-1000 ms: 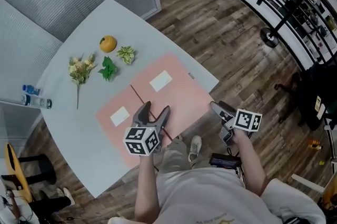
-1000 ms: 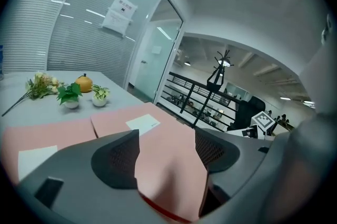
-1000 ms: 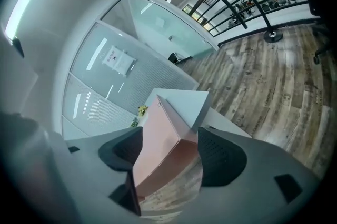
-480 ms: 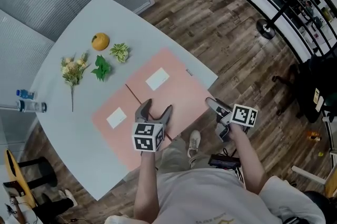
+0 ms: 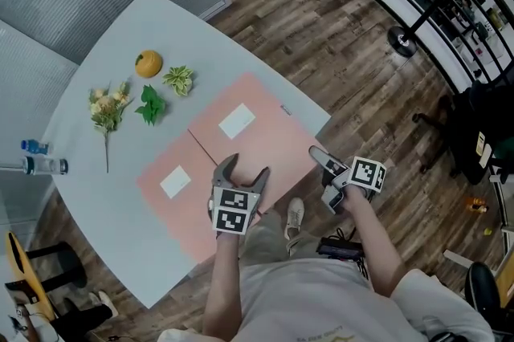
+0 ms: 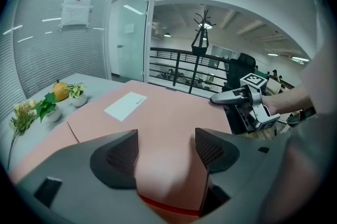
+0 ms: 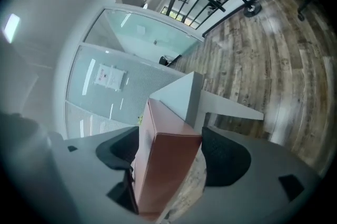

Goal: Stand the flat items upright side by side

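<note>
Right gripper view has the right box [image 7: 158, 165] end-on between the jaws of the right gripper [image 7: 169, 149]. The pads stand apart astride its corner, one beside each broad face. A sliver of floor shows by the right pad, so I judge it bracketed but not yet clamped.

Head view suggests why that spot. This box lies flat with its corner at the counter's [image 5: 120, 43] near right edge, seemingly just past it. That would let one jaw reach under while the other rides on top. The left box [image 5: 181, 208] lies flat alongside it, long sides touching, and both run along the near edge. Each shows a white label [image 5: 238, 121] face up (neither box is upright yet, so the task looks barely begun).

The left gripper [image 5: 246, 168] hovers released above the near edge, close to where the two boxes meet. Its view shows only pink box top below the spread jaws. From there it could steady the right box as it tips up.

An orange [image 5: 148, 63], two leafy sprigs, and flowers [image 5: 103, 109] sit along the far left edge, with a bottle [image 5: 40, 165] lying at the left corner. All are well apart from the boxes, leaving bare counter to stand them on
</note>
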Tool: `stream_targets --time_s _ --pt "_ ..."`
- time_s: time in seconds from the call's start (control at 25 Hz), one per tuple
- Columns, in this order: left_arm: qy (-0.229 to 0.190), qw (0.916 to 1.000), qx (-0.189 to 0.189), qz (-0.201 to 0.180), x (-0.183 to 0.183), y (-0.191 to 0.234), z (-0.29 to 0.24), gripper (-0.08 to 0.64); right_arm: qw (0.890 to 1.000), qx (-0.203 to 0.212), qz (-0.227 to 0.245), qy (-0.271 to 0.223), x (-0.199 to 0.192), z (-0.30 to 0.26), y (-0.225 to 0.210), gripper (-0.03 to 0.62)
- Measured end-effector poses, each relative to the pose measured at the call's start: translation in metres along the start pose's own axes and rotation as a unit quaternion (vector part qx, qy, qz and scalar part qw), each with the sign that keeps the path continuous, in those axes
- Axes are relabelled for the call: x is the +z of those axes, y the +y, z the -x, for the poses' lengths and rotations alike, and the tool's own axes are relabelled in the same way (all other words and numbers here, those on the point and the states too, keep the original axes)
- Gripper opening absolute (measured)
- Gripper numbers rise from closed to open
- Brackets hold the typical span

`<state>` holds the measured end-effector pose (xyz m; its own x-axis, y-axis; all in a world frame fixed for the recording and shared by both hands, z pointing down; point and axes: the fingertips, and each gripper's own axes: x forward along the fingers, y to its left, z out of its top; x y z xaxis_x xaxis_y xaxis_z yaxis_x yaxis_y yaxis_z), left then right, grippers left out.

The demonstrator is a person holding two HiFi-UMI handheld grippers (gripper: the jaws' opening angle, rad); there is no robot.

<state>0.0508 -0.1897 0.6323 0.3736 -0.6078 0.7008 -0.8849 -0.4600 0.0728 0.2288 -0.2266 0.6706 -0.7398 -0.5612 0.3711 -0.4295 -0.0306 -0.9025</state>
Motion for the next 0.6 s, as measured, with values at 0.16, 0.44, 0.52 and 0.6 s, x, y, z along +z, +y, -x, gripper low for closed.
stream_targets --time_s 0.16,0.44,0.52,0.6 --pt "0.011 0.9999 -0.001 -0.013 -0.003 -0.004 -0.002 0.33 1.0 0.007 -0.017 0.007 -0.005 -0.007 -0.003 0.362" --pt "0.016 0.9997 0.003 -0.018 -0.006 -0.003 -0.003 0.33 0.999 0.02 -0.041 0.007 -0.009 -0.012 -0.005 0.368" --pt "0.017 0.9997 0.003 -0.018 -0.006 -0.003 -0.004 0.33 0.998 0.031 -0.046 0.006 -0.008 -0.013 -0.004 0.366" --pt "0.016 0.9997 0.003 -0.018 -0.005 -0.002 -0.004 0.33 0.999 0.026 -0.044 0.005 -0.006 -0.012 -0.004 0.363"
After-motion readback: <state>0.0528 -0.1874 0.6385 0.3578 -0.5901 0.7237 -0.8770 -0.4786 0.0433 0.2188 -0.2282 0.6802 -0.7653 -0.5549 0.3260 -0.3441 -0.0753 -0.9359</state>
